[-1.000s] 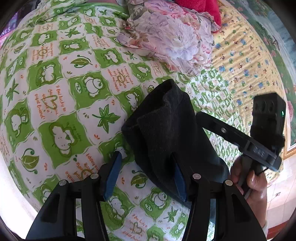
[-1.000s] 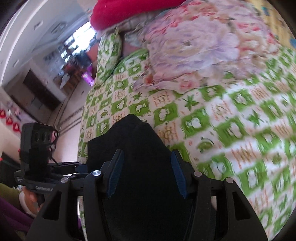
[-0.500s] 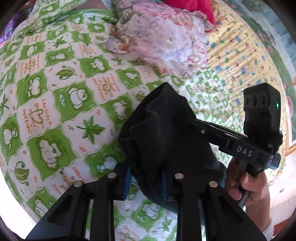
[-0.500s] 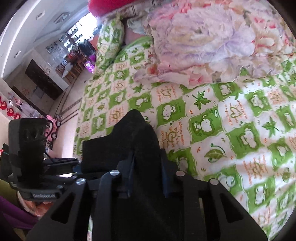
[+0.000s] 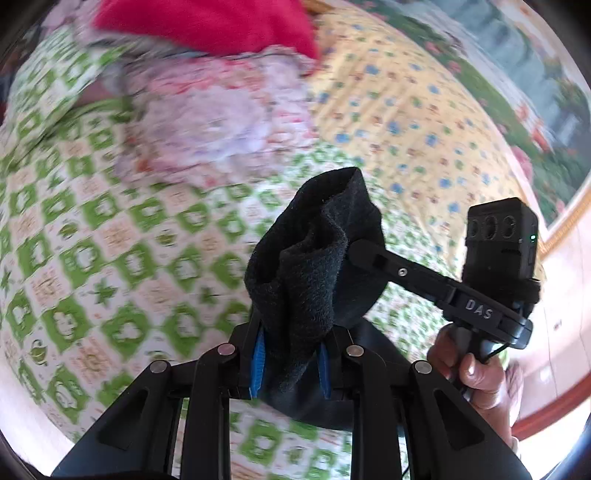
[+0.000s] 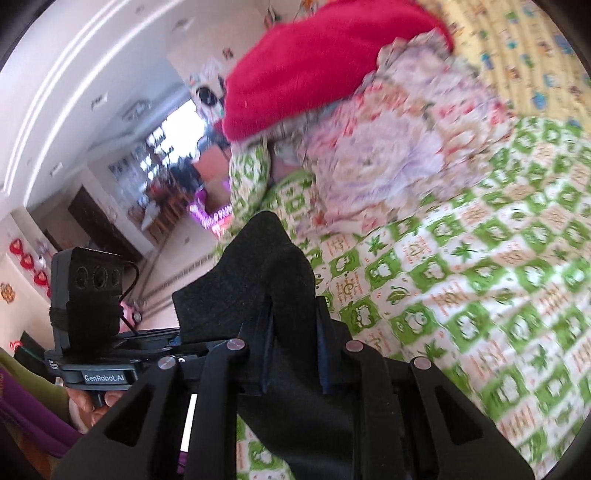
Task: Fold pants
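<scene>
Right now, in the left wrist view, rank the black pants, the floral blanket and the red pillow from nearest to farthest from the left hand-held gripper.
1. Black pants, clamped in the left hand-held gripper.
2. Floral blanket, beyond them, upper left.
3. Red pillow, top edge.

Each wrist view looks forward along its own fingers, close over the bed. Both share the black pants (image 5: 314, 266) and the opposite gripper.

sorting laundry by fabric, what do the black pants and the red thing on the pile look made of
Black pants: probably fleece or brushed knit; matte, fuzzy nap, soft thick folds. Red thing: seemingly plush or fleece; matte, faintly fuzzy, though blur leaves it uncertain.
</scene>
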The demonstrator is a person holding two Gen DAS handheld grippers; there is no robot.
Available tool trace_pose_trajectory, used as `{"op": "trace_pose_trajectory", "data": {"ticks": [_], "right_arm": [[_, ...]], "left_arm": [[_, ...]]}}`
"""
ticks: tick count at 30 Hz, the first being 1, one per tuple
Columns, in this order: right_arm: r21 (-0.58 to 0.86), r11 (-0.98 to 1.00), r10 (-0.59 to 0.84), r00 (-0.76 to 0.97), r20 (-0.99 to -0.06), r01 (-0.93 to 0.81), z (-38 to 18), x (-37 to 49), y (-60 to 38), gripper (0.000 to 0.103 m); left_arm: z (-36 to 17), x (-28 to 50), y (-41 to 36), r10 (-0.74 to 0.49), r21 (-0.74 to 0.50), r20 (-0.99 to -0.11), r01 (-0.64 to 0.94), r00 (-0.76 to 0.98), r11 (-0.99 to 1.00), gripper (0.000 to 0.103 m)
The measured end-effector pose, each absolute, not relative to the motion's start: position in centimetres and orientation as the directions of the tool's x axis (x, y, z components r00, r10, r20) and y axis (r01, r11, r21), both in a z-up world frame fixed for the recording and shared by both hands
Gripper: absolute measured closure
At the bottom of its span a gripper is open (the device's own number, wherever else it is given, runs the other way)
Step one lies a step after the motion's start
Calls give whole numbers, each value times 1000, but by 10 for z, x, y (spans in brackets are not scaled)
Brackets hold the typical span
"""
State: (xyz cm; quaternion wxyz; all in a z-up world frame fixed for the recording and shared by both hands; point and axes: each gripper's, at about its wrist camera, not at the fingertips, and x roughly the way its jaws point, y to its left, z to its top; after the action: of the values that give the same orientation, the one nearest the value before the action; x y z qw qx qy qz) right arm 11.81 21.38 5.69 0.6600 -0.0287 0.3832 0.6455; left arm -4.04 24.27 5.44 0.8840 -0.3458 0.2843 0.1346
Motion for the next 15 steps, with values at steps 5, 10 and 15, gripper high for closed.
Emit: {"op": "trace_pose_trajectory", "data": {"ticks": [5, 10, 15], "right_arm": [[470, 197, 870, -67, -488, -860, 70, 120, 165, 83], [513, 223, 909, -14, -417, -829, 74, 125, 108, 83], [556, 250, 931, 40, -362, -793, 70, 130, 53, 83]], "left_arm": [[73, -25, 202, -16, -515, -570, -342, 821, 786, 80], [83, -4, 156, -73, -484, -559, -254, 826, 838, 81], [90, 14, 113, -142, -465, -563, -170, 814, 869, 82]]}}
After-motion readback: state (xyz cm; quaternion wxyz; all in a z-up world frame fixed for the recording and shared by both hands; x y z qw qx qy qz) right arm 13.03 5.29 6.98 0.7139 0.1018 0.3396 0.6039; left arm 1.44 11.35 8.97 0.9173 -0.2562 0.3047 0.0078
